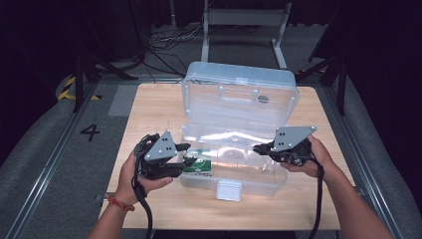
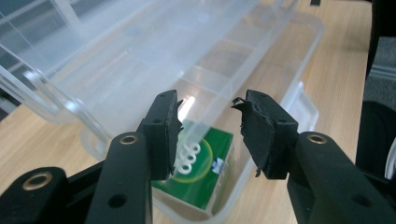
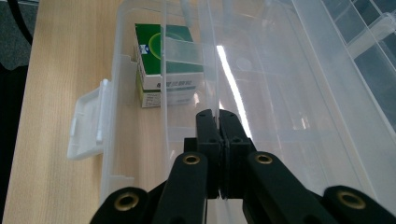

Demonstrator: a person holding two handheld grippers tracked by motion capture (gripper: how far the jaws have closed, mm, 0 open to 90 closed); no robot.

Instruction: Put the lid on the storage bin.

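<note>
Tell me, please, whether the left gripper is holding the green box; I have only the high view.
Observer: No. In the left gripper view the left gripper has its jaws apart with nothing between the pads. The green box lies below them in the clear case.
Operator: Thank you. Is the right gripper gripping anything?
Observer: Yes. In the right gripper view the right gripper has its jaws together, apparently pinching a thin clear divider of the case.
Operator: Does the box carry any marking?
Observer: Its green top shows white rings inside a printed circle.
</note>
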